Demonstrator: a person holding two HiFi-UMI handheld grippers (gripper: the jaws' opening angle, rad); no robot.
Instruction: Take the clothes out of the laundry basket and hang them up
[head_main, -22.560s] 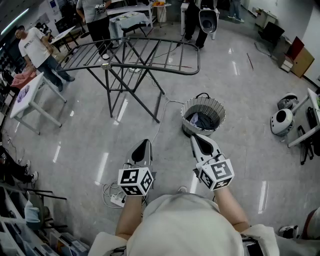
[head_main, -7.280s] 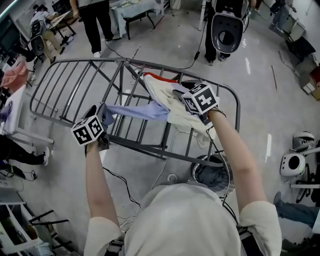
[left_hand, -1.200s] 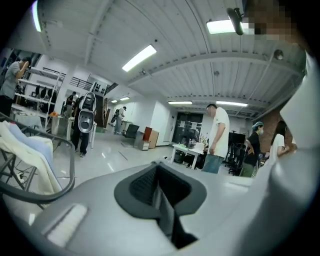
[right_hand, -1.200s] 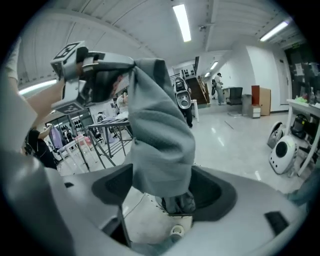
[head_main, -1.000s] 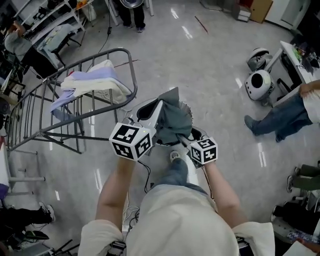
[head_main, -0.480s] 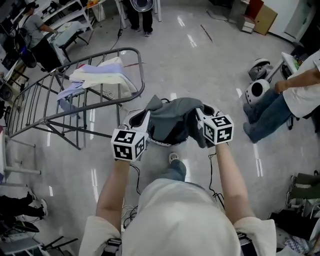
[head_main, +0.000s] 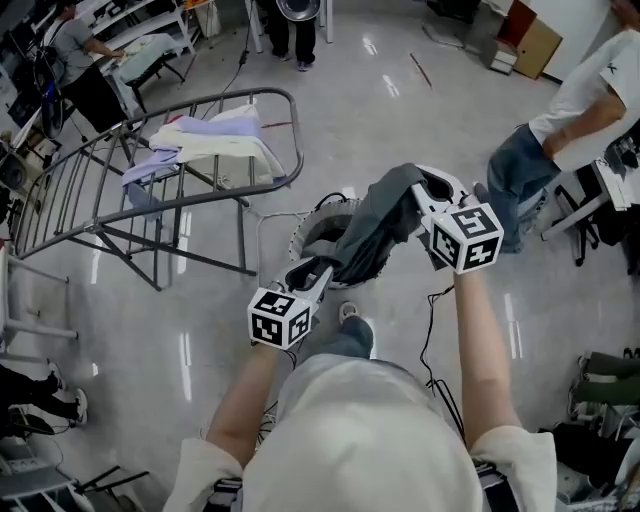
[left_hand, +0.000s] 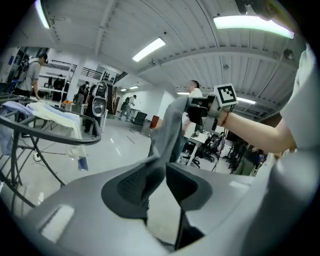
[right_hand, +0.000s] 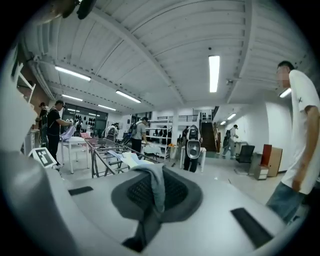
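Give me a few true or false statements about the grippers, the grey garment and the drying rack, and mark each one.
1. The right gripper is shut on the grey garment. True.
2. The drying rack is bare. False: pale clothes drape over its end.
3. The left gripper is clamped tight on the garment. False: its jaws stand apart, having just been opening, with the cloth between them.
4. The garment hangs above the laundry basket. True.
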